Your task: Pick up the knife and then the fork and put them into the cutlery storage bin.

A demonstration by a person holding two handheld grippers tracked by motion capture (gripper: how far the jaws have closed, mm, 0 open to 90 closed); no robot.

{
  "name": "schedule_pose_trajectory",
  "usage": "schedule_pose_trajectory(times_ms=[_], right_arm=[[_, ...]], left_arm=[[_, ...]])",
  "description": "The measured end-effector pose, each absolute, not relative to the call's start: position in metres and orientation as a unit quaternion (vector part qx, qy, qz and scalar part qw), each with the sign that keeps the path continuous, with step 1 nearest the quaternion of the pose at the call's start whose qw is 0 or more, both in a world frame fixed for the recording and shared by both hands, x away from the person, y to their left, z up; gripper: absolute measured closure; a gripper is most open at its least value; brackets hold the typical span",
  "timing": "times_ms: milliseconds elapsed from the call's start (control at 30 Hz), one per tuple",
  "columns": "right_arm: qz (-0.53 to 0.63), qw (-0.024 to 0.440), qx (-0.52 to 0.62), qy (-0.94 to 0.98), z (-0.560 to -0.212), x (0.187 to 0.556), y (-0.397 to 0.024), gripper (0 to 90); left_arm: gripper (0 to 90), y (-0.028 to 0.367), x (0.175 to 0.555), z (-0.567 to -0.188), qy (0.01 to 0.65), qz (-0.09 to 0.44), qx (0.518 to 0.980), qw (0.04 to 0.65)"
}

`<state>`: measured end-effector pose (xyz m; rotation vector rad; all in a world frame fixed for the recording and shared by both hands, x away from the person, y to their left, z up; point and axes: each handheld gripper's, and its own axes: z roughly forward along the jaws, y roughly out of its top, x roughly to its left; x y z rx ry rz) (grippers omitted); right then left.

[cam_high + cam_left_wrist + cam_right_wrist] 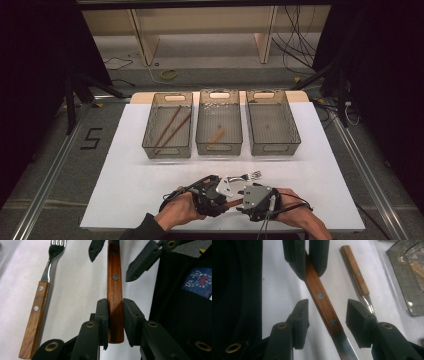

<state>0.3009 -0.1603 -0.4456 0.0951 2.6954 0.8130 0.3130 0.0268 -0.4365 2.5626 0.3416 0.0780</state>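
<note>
A knife with a riveted wooden handle (pixel 114 285) lies just above the white mat, its steel blade (pixel 344 347) running toward the right gripper's camera. My left gripper (pixel 115 304) is shut on the butt end of that handle. My right gripper (pixel 328 308) faces it, and its jaws stand on either side of the handle near the blade without touching it. In the high view the two grippers, left (pixel 224 200) and right (pixel 241 202), meet near the table's front edge. A fork (pixel 248 176) with a matching wooden handle lies on the mat just beyond them.
Three mesh baskets stand in a row at the back of the white mat (pixel 125 180). The left basket (pixel 167 152) holds two chopsticks (pixel 170 127), the middle basket (pixel 219 148) holds a small wooden piece (pixel 217 135), and the right basket (pixel 274 148) looks empty.
</note>
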Motion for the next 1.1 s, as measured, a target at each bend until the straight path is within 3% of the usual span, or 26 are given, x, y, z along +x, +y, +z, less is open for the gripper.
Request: schedule_pose_trajectory(times_ms=[400, 967, 1100], right_arm=[[0.269, 0.156, 0.013, 0.95, -0.45, 0.299, -0.157, 67.5], [0.245, 0.151, -0.03, 0.957, -0.451, 0.294, -0.155, 77.7], [0.24, 0.158, -0.023, 0.958, -0.449, 0.295, -0.155, 77.8]], left_arm=[[74.7, 0.027, 0.313, -0.436, 0.103, 0.022, 0.956, 0.274], [72.2, 0.032, 0.317, -0.434, 0.09, 0.014, 0.952, 0.292], [58.0, 0.036, 0.321, -0.43, 0.109, 0.023, 0.946, 0.305]])
